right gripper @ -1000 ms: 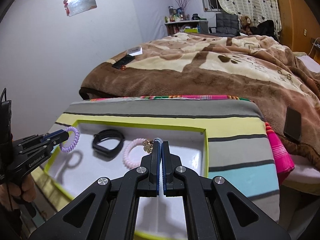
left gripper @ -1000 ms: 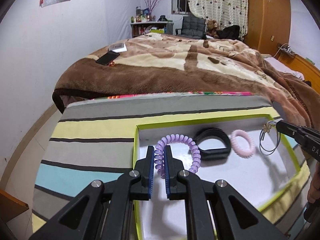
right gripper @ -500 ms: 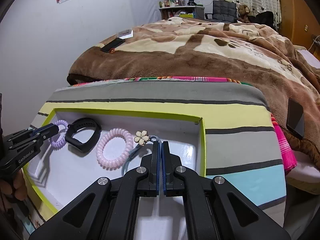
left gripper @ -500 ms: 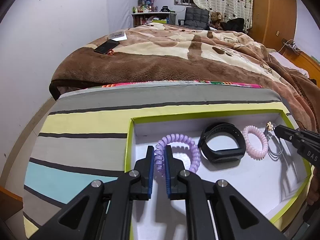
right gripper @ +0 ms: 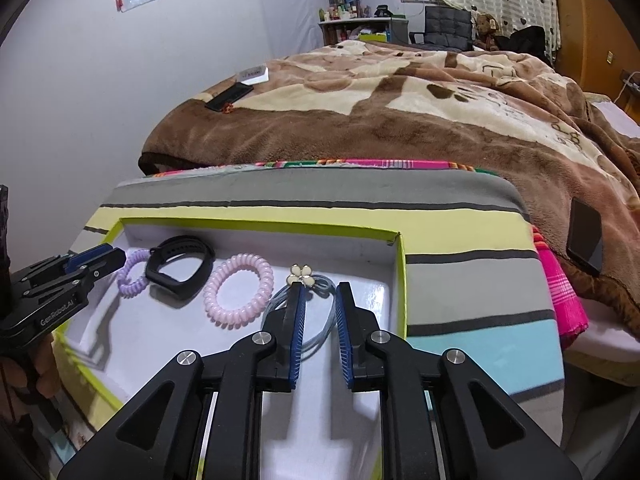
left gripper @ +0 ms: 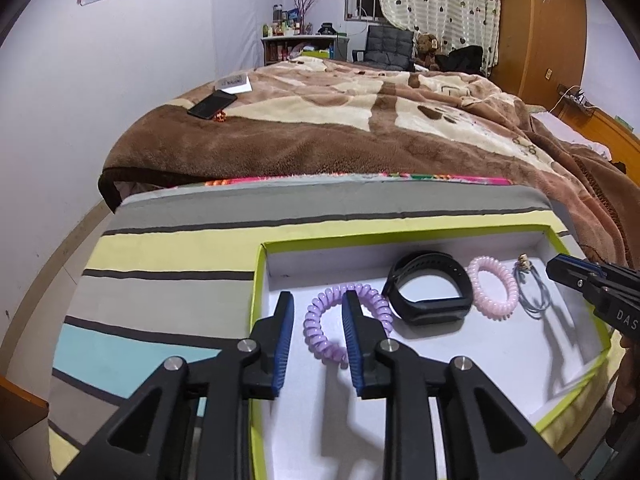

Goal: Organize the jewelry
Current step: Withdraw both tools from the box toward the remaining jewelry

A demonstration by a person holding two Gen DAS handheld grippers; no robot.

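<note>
opening over a white tray [left gripper: 460,380] with a lime rim, both grippers let go of hair ties.

left gripper [left gripper: 316,304] has its jaws parting, roughly half spread, with the purple coil tie [left gripper: 320,334] lying flat on the tray floor between them near the left wall, the pads clear of it. right gripper [right gripper: 320,294] has its jaws parting too, narrower, with the grey-blue elastic [right gripper: 320,336] and its cream flower charm [right gripper: 302,272] between them near the tray's right wall; whether the left pad touches it i cannot tell. between the two ties, along the far wall, lie a black band [left gripper: 428,298] and a pink coil tie [left gripper: 494,292], just beside each other. the tray sits on a striped cushion [left gripper: 180,280].
</note>
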